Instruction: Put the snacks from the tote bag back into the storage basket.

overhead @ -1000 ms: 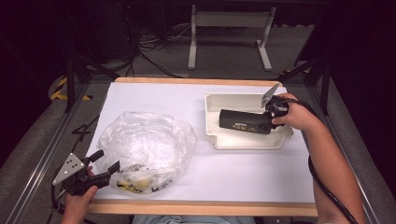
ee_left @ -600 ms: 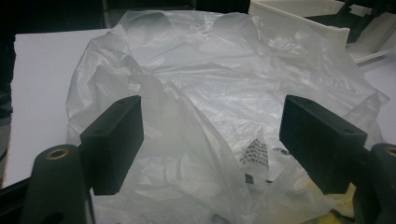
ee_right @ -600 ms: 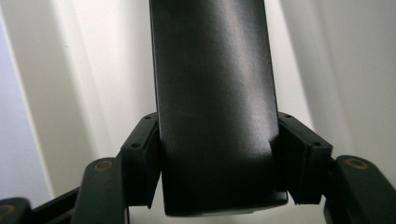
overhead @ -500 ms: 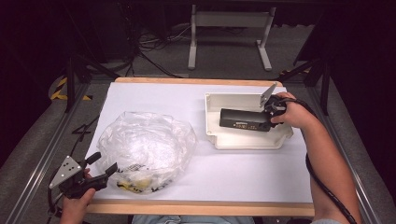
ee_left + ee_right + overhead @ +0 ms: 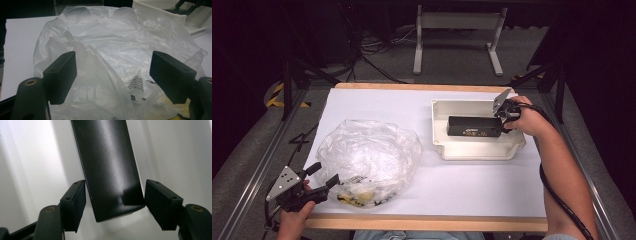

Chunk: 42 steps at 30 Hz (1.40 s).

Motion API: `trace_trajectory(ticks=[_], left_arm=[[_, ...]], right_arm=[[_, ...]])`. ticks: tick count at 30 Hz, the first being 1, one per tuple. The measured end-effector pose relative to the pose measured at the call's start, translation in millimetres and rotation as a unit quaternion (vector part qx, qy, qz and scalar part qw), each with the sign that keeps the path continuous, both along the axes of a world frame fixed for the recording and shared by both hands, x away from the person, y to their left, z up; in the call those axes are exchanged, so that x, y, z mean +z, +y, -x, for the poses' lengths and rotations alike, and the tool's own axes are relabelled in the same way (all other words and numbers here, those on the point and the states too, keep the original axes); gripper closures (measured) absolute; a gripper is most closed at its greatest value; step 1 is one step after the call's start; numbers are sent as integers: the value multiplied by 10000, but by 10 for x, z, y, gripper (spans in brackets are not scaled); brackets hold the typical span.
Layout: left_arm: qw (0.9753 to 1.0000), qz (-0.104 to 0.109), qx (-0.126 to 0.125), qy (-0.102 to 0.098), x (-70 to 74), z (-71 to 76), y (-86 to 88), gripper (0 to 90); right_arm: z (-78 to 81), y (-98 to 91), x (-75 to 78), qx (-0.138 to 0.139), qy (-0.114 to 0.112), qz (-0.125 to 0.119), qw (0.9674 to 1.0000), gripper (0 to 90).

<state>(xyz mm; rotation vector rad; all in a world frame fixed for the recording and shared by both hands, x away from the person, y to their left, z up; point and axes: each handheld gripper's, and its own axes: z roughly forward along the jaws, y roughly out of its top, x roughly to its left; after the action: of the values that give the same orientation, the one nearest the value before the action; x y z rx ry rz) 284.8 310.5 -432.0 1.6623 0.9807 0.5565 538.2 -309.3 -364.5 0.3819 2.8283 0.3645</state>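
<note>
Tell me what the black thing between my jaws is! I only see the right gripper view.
Observer: It's a long black box lying inside a white tray on the table.
Operator: Have I grabbed it?
Observer: Your own view tells that better: the right gripper has a jaw on each side of the box's end, and they look about to touch it. From above, the hand hides them.
Operator: What's my other hand doing?
Observer: The left gripper is at the table's near left corner, jaws wide open, pointing at a crumpled clear plastic bag.
Operator: Anything in the bag?
Observer: Some yellow and black print shows at its near edge; I cannot tell what it is.
</note>
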Motion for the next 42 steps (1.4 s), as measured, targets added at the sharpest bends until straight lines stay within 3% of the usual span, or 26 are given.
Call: trace_trajectory(ticks=[5,14,17,19,20,24,28,30,31,32,35,38,39,40,41,42], left_arm=[[10000,-1,7,5,-2,-4,0,228],[10000,-36,-22,28,5,-8,0,228],[10000,-9,-23,4,3,-16,-14,228],[10000,-7,-33,4,1,-22,-19,228],[10000,-7,-33,4,1,-22,-19,227],[10000,-6,-49,0,6,-33,-25,228],[10000,8,-83,-16,9,-51,-37,227],[9999,-11,-104,-7,7,-58,-43,228],[10000,-1,-94,12,5,-58,-47,228],[10000,-3,-96,13,5,-60,-47,228],[9999,2,-113,-5,11,-65,-46,227],[9999,11,-112,3,12,-74,-55,227],[9999,11,-112,3,12,-74,-55,228],[9999,5,-122,-4,12,-77,-58,228],[9999,14,-125,-2,11,-79,-61,228],[9999,12,-127,9,12,-79,-63,228]], right_arm=[[15,-9,0,12,-56,-44,10000,347],[74,-29,145,-22,-311,-405,9987,313],[123,-29,233,-179,-338,-648,9972,269],[188,-19,297,-426,-304,-942,9942,237],[188,-19,297,-426,-304,-942,9942,237],[318,-24,408,-736,-375,-1406,9866,214],[469,-25,510,-856,-556,-1646,9811,195],[567,-27,566,-932,-638,-1864,9760,186],[670,-31,620,-1027,-690,-2058,9707,176],[670,-31,620,-1027,-690,-2058,9707,176],[834,-47,694,-1260,-691,-2373,9607,162],[990,-63,737,-1433,-744,-2503,9546,161],[990,-63,737,-1433,-744,-2503,9546,161],[1047,-72,746,-1502,-766,-2611,9505,161],[1121,-87,755,-1561,-788,-2796,9440,159],[1121,-87,755,-1561,-788,-2796,9440,159]])
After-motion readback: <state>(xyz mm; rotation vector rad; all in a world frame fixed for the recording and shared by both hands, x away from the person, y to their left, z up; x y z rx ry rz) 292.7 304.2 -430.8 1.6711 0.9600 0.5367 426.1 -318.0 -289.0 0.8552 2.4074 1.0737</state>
